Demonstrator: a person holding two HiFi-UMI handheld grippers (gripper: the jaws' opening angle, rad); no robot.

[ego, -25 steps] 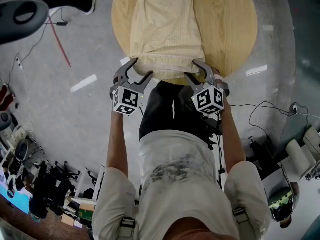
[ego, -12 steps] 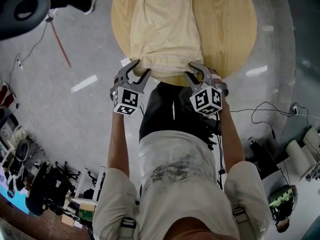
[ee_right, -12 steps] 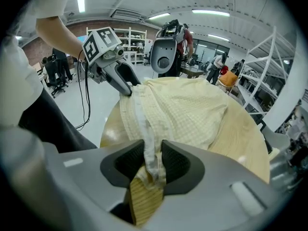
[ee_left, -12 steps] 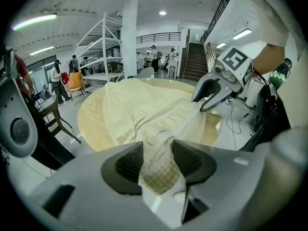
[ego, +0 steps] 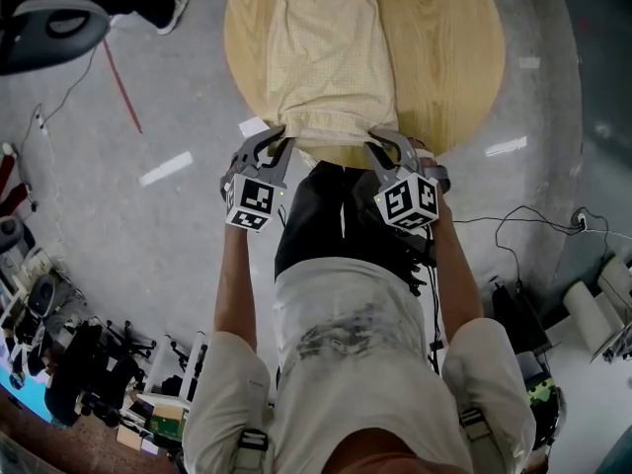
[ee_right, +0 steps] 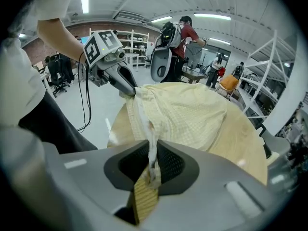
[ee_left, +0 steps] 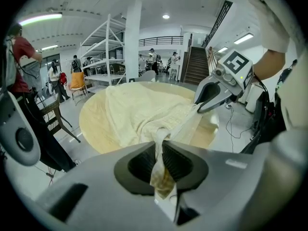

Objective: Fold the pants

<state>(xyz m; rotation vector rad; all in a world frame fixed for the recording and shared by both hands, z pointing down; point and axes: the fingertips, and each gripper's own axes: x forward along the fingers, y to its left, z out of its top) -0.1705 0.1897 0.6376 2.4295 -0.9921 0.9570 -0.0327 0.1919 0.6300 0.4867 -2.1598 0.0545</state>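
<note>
At the near rim of the round wooden table [ego: 454, 57], both forearms reach forward and the two grippers tilt downward, side by side but apart. The jaws of the left gripper [ego: 280, 136] have just been closing and now pinch the near left corner of the pale yellow pants [ego: 326, 47]. Those of the right gripper [ego: 379, 138] have likewise just been closing and pinch the near right corner, the cloth bunched between them. Beyond both grippers the pants lie spread across the table. Each gripper carries a cube [ego: 249, 201] with black-and-white square markers. Past the table stand white shelving [ee_left: 108, 47], a staircase [ee_left: 195, 66] and a person [ee_right: 186, 32] in a red top. Cables [ego: 513, 215] trail on the floor outside the right gripper.
</note>
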